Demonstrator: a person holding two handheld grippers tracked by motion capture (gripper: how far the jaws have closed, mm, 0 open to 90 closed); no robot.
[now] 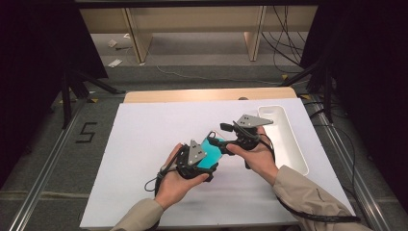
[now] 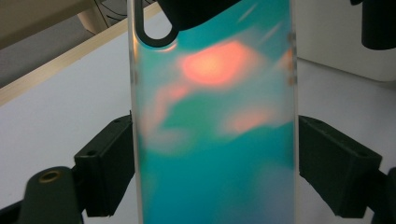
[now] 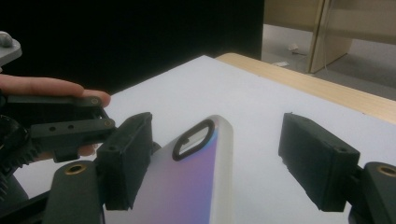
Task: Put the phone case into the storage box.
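High view: left gripper (image 1: 204, 161) and right gripper (image 1: 230, 142) meet over white mat (image 1: 144, 144) near its middle, teal phone case (image 1: 210, 153) between them, far end hidden

Left gripper view: jaws pinch case (image 2: 215, 140) sides

Right gripper view: jaws spread, case (image 3: 196, 186) camera-hole end between, untouched; judged handover step, next needs right jaws squared onto case edges

white tray (image 1: 288, 139) right, table (image 1: 144, 134) left open

A lab or recording studio. Black curtains (image 1: 29, 57) hang left and right, stand legs (image 1: 77, 86) straddle the floor, and loose cables (image 1: 284, 43) trail at far right. A white sheet (image 1: 144, 144) covers the table, metal rails (image 1: 43, 168) run alongside, and a taped "5" (image 1: 85, 132) marks the left floor.
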